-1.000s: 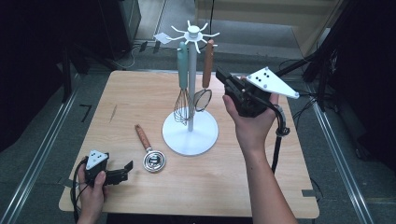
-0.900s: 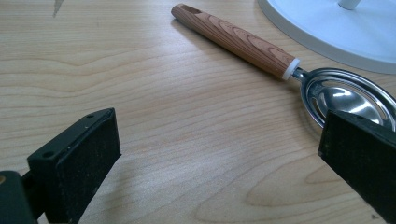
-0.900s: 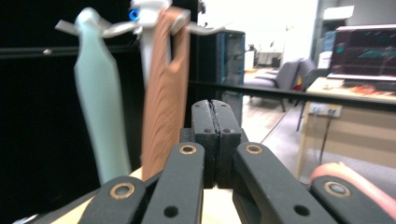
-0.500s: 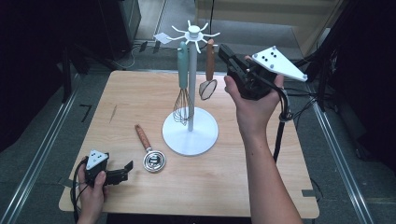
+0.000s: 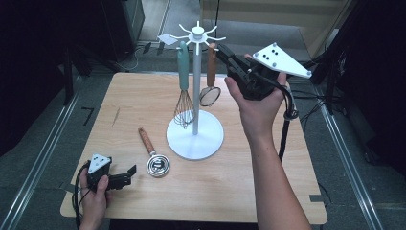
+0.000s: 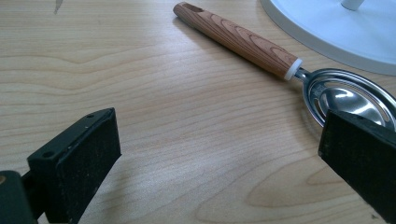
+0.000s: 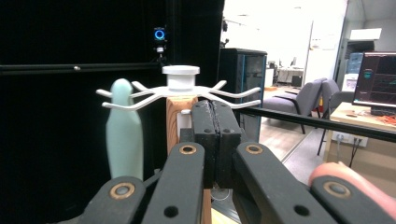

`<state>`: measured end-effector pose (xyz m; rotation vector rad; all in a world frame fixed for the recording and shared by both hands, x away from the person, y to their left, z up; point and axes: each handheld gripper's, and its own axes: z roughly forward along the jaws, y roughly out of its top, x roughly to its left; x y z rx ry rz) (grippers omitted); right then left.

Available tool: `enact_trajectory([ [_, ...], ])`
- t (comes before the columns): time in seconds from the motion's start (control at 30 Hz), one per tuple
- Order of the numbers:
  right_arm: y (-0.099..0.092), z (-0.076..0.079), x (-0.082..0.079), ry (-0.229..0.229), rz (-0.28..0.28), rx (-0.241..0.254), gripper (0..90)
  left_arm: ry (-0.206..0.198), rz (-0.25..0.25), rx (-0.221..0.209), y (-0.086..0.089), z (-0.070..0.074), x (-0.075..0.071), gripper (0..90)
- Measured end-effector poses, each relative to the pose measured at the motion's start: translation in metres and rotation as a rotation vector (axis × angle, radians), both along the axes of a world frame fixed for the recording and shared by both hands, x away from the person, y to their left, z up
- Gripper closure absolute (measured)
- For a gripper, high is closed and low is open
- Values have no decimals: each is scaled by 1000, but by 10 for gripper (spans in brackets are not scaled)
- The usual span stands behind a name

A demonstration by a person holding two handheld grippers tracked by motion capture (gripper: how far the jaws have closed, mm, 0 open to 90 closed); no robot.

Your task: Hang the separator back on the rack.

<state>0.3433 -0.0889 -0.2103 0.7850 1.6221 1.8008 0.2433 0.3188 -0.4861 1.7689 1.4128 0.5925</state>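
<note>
Right gripper [image 5: 225, 51]: jaws pressed together, empty, just beside the strainer [image 5: 209, 76].
Strainer: hangs upright from the rack [image 5: 197, 34], wooden handle up.
Left gripper [image 5: 125, 175]: jaws wide apart, resting on the table [image 5: 268, 191].
Spoon [image 5: 153, 153]: lies flat beyond the left gripper, handle pointing away, nearer that hand.

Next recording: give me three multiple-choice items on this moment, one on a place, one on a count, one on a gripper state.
1. Where does the wood-handled strainer lie?
A. on the table, left of the white stand's base
B. hung on the stand
C. in the left gripper

2. How many utensils hang on the stand?
A. none
B. two
C. four

3. How do the right gripper fingers stand?
A. wide apart
B. pressed together
C. around the whisk

Key: 1 A, it lies flat beside the base. 2 B, a whisk and a small sieve hang there. 3 B, the pads meet.
</note>
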Motion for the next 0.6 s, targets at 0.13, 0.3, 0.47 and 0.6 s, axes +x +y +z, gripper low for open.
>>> enact_trajectory([
  [0.13,3,0,-6,-5,11,-6,900,-2,1,0,0,0,0,0],
  [0.3,10,1,-13,-9,36,-7,900,4,-3,-6,0,0,0,0],
  [0.47,20,2,-19,-16,59,-18,900,-3,6,5,-2,0,0,70],
  [0.6,27,2,-21,-24,69,-26,900,-4,-7,-6,-1,0,0,71],
])
